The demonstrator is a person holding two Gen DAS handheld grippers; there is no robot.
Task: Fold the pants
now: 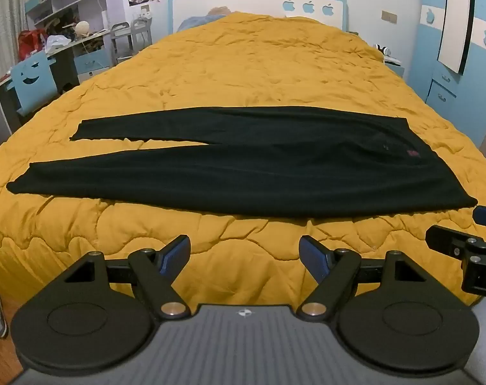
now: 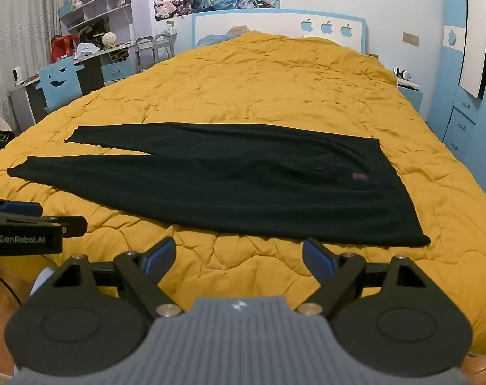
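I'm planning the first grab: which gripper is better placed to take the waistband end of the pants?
Right, probably. The right gripper hangs open near the waistband corner of the black pants; the left gripper, also open, faces mid-leg, nearer the cuffs.

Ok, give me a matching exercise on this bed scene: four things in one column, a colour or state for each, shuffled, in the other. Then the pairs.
Things:
1. long black pants
2. quilted bed cover
3. left gripper
4. small patch near the pants' waistband

Colour or state:
A. mustard yellow
B. red
C. spread flat, legs apart
D. open, holding nothing

Pairs: 1-C, 2-A, 3-D, 4-B
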